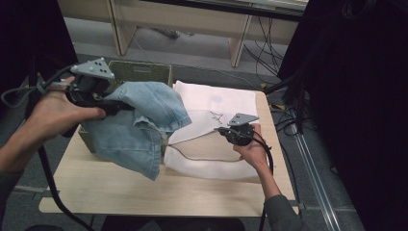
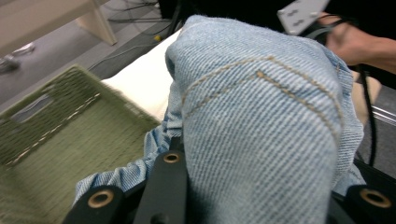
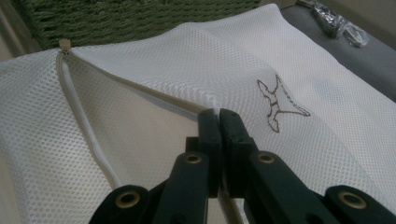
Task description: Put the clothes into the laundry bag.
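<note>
A light blue denim garment (image 1: pixel 139 120) hangs bunched in the air over the table's left half, with my left gripper (image 1: pixel 126 107) shut on its upper part. In the left gripper view the denim (image 2: pixel 261 116) bulges between and over the black jaws. A white mesh laundry bag (image 1: pixel 216 101) lies flat on the table's right half, its zipper opening facing the denim. My right gripper (image 1: pixel 220 129) is shut on the upper edge of that opening. In the right gripper view its jaws (image 3: pixel 219 119) pinch the mesh bag (image 3: pixel 154 60) beside the beige zipper, near an embroidered outline.
A green woven basket (image 1: pixel 144 71) stands at the table's back left, behind the denim, and appears as a basket rim (image 2: pixel 56 154) and a basket wall (image 3: pixel 116 18) in the gripper views. The wooden table (image 1: pixel 159 192) has bare room along its front. Cables lie on the floor to the right.
</note>
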Available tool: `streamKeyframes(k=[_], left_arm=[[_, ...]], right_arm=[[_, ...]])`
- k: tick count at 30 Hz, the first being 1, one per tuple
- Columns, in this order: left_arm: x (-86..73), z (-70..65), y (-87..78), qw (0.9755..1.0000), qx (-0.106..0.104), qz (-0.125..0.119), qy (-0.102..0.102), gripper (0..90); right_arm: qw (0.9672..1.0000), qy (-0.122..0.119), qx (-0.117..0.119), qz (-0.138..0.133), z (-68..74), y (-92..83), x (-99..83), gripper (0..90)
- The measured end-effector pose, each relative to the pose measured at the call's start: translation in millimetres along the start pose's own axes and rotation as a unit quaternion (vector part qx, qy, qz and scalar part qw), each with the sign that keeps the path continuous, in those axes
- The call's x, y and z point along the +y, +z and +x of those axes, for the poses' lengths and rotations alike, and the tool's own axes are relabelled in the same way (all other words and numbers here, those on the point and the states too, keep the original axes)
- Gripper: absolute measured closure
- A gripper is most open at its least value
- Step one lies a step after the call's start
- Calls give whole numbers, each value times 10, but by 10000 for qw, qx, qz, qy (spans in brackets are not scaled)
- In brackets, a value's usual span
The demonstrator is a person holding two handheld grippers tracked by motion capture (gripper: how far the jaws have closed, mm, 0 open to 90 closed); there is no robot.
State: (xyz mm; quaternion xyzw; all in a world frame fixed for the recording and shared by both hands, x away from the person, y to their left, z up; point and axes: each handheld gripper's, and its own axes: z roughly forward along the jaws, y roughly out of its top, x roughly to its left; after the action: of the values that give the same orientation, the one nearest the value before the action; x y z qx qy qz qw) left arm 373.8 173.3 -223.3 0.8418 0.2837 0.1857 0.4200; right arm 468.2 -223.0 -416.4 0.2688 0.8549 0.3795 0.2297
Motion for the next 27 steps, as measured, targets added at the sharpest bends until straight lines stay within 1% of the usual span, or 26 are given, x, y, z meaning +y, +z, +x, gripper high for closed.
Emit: streamKeyframes(k=[1, 2, 5, 6, 7, 8, 9, 10, 11, 13, 14, 15, 17, 18, 19, 20, 21, 22, 23, 24, 25, 27], left_arm=[[-16, -53, 24, 10000, -57, -45, -18, 765], [-32, -104, 50, 9998, -181, -75, 1, 765], [-79, -237, 127, 9991, -371, -167, 73, 765], [-91, -309, 175, 9986, -462, -201, 132, 765], [-92, -357, 206, 9983, -509, -213, 168, 765], [-97, -428, 263, 9977, -608, -261, 165, 765], [-97, -428, 263, 9977, -608, -261, 165, 765], [-100, -487, 319, 9970, -703, -253, 203, 765], [-100, -503, 338, 9967, -738, -241, 224, 765], [-103, -570, 427, 9960, -830, -240, 236, 765], [-114, -625, 510, 9957, -861, -238, 245, 765], [-120, -652, 556, 9956, -863, -199, 290, 765], [-140, -722, 700, 9950, -931, -85, 351, 764], [-153, -754, 778, 9948, -951, -35, 359, 764], [-166, -776, 853, 9945, -964, 56, 415, 763], [-185, -811, 937, 9946, -967, 63, 357, 763], [-207, -839, 1021, 9943, -991, 114, 368, 763], [-232, -862, 1121, 9932, -1054, 253, 426, 763], [-249, -879, 1183, 9930, -1076, 284, 398, 762], [-270, -908, 1280, 9926, -1107, 350, 352, 762], [-277, -911, 1327, 9918, -1133, 424, 418, 762], [-297, -947, 1435, 9915, -1127, 468, 447, 761]], right_arm=[[10000, -20, 7, 17, 1, 1, -3, 890], [10000, 3, 1, 5, 1, 1, -4, 890], [10000, 6, 22, 9, 10, -2, 4, 890], [10000, 18, 17, 19, 8, -6, 6, 890], [10000, -14, 11, 10, 8, -6, 2, 890], [10000, 3, -2, -16, 0, -5, 4, 890], [10000, 3, -2, -16, 0, -5, 4, 890], [10000, -15, -11, -3, 1, -8, 8, 890], [10000, -15, -11, -3, 1, -8, 8, 890], [10000, 1, 5, 17, 4, -11, 5, 890], [10000, 7, 10, 18, 5, -14, 3, 890], [10000, 52, -13, 4, -5, -17, 4, 890], [10000, 4, 32, 41, -10, -26, 9, 890], [10000, -20, 12, 21, -7, -21, 4, 890], [10000, -20, 1, 1, -10, -24, 3, 890], [10000, -20, 1, 1, -10, -24, 3, 890], [10000, 2, -9, -27, -13, -26, 6, 890], [10000, 3, -24, -54, -15, -30, 10, 890], [10000, -26, -21, -31, -17, -42, 12, 890], [10000, -28, -32, -42, -15, -43, 9, 890], [10000, -12, -22, -32, -17, -52, 11, 890], [10000, -4, -29, -94, -28, -55, 17, 890]])
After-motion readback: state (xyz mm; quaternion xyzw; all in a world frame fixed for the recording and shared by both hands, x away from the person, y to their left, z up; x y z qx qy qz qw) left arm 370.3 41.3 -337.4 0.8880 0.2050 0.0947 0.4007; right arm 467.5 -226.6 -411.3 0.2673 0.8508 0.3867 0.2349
